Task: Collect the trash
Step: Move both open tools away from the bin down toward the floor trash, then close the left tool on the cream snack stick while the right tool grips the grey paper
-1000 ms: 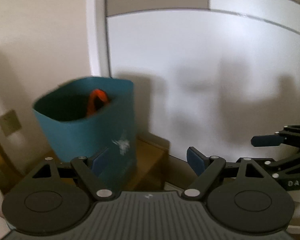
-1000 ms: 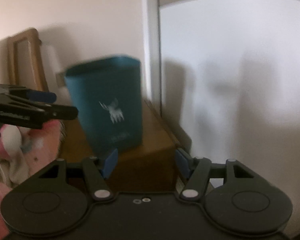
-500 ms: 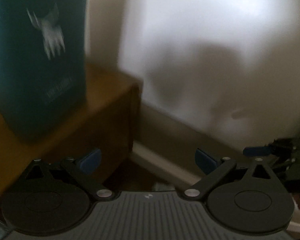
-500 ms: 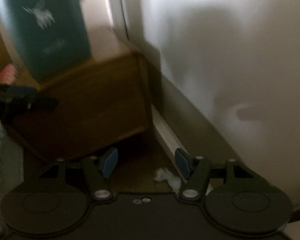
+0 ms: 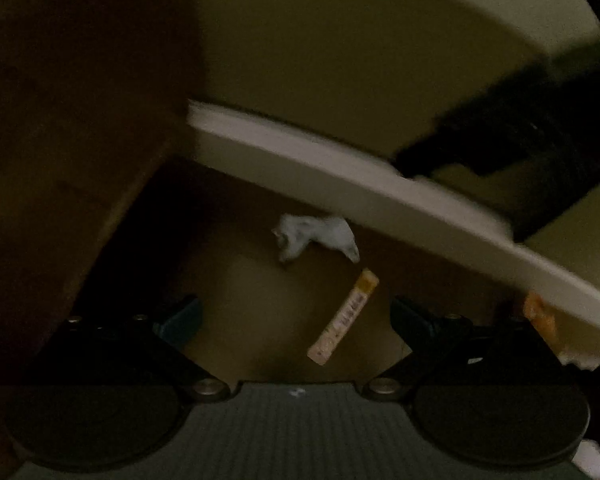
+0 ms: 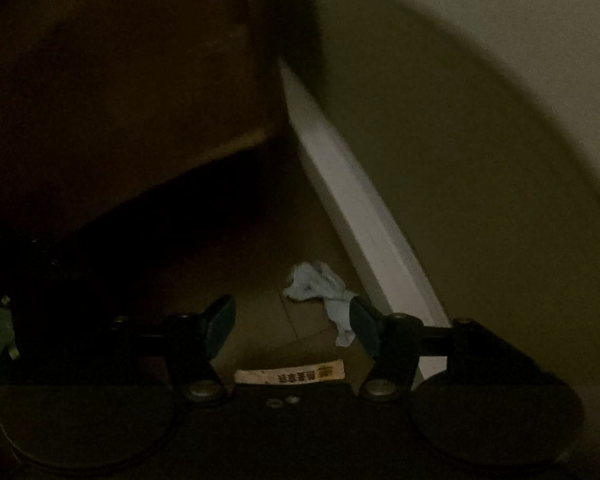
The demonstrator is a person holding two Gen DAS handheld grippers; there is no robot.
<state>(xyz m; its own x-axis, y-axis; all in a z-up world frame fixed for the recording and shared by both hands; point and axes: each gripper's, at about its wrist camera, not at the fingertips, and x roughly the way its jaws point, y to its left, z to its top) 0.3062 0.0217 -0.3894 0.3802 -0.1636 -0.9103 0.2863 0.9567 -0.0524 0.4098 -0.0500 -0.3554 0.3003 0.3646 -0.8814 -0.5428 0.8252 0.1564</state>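
Note:
A crumpled white tissue (image 5: 316, 236) lies on the dim floor near the baseboard; it also shows in the right wrist view (image 6: 320, 292). A long narrow yellow-and-white wrapper (image 5: 344, 316) lies just in front of it, and shows in the right wrist view (image 6: 292, 376). An orange scrap (image 5: 540, 316) lies by the baseboard at the right. My left gripper (image 5: 296, 320) is open and empty above the wrapper. My right gripper (image 6: 292, 324) is open and empty, its right finger next to the tissue. The right gripper appears as a dark shape (image 5: 500, 140) in the left wrist view.
A brown wooden cabinet (image 5: 72, 120) stands on the left, also in the right wrist view (image 6: 120, 92). A white baseboard (image 5: 340, 176) runs along the wall (image 6: 460, 120) beyond the trash. The scene is dark and blurred.
Both grippers have dropped from the teal bin on the cabinet top down to floor level. The tissue, wrapper and orange scrap have come into view. Both jaws stay open.

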